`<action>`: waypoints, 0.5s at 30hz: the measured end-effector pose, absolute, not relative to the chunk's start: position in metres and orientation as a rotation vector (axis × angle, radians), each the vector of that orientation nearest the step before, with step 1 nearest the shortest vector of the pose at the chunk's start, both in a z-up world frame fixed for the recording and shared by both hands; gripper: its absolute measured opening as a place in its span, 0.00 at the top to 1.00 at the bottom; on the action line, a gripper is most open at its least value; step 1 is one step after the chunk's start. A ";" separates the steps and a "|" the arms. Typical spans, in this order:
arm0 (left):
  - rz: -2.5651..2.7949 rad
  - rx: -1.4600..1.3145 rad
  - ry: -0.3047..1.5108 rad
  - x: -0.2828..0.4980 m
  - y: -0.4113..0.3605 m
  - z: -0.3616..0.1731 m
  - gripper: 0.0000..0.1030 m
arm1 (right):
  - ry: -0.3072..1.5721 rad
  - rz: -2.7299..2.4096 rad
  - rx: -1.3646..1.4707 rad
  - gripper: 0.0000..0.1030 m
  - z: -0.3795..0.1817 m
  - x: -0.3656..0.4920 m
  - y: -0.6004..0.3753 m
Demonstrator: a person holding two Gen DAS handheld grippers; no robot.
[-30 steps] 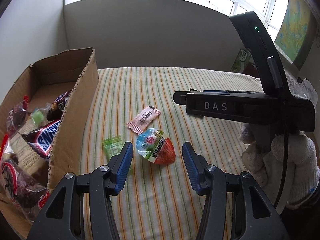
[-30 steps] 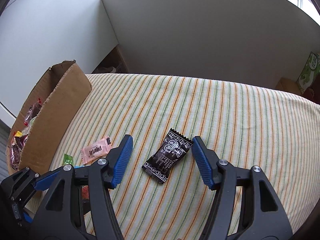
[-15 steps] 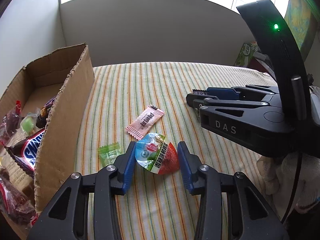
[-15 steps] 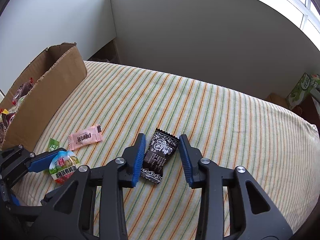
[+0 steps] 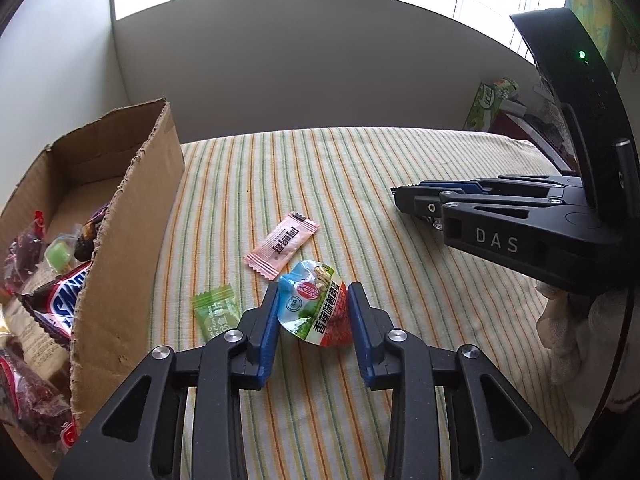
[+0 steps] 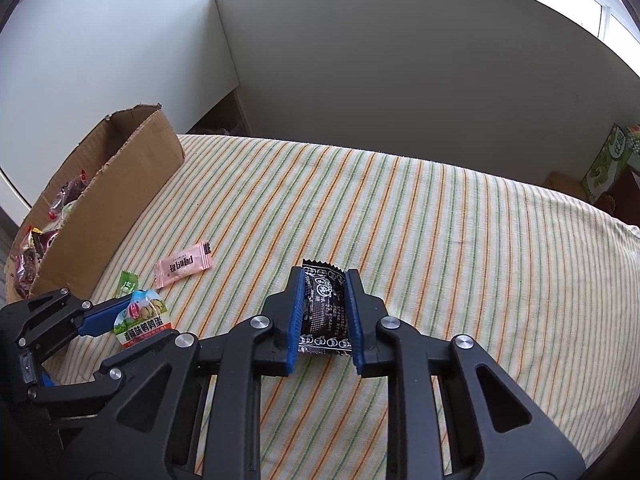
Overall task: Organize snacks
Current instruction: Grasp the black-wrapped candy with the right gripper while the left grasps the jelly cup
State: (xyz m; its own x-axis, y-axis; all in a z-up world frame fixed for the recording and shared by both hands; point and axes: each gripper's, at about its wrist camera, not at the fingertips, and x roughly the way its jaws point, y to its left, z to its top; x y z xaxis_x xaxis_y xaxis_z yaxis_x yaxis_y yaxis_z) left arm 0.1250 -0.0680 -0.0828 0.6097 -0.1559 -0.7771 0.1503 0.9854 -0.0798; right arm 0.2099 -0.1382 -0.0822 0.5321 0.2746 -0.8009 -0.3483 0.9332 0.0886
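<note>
Blue fingers (image 6: 298, 312) clamp black packet (image 6: 323, 312); left gripper (image 5: 314, 310) pinches egg pouch (image 5: 316, 310).

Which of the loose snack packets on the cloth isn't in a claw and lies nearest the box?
The small green packet, beside the cardboard box; the pink packet lies farther out.

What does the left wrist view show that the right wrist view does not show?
Only the left wrist view shows a Snickers bar in the box and a gloved hand. Only the right wrist view shows the black packet clearly, pinched in the right gripper, whose jaws have just been closing. Both show the left gripper, its jaws also just closing, pressed on the egg pouch, plus the pink packet, green candy and striped cloth.
</note>
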 end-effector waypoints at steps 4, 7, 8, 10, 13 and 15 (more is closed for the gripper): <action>-0.187 -0.024 0.897 0.125 -0.064 -0.082 0.70 | 0.938 0.376 -0.059 0.81 -0.079 0.210 -0.144; -0.193 -0.046 0.883 0.121 -0.061 -0.075 0.71 | 0.917 0.383 -0.038 0.81 -0.070 0.207 -0.148; -0.197 -0.050 0.875 0.119 -0.057 -0.071 0.71 | 0.908 0.385 -0.030 0.81 -0.067 0.205 -0.150; -0.205 -0.053 0.859 0.115 -0.054 -0.065 0.70 | 0.892 0.390 -0.019 0.81 -0.059 0.202 -0.151; -0.213 -0.056 0.845 0.109 -0.051 -0.060 0.71 | 0.875 0.414 0.011 0.82 -0.049 0.197 -0.153; -0.215 -0.058 0.832 0.105 -0.049 -0.055 0.71 | 0.858 0.424 0.017 0.82 -0.041 0.193 -0.153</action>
State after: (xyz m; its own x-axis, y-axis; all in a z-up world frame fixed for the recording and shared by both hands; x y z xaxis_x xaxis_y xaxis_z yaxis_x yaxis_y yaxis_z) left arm 0.1048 -0.0495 -0.0551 0.6533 -0.2117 -0.7269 0.1664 0.9768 -0.1350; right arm 0.1926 -0.1527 -0.0411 0.5756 0.3690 -0.7297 -0.3555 0.9166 0.1831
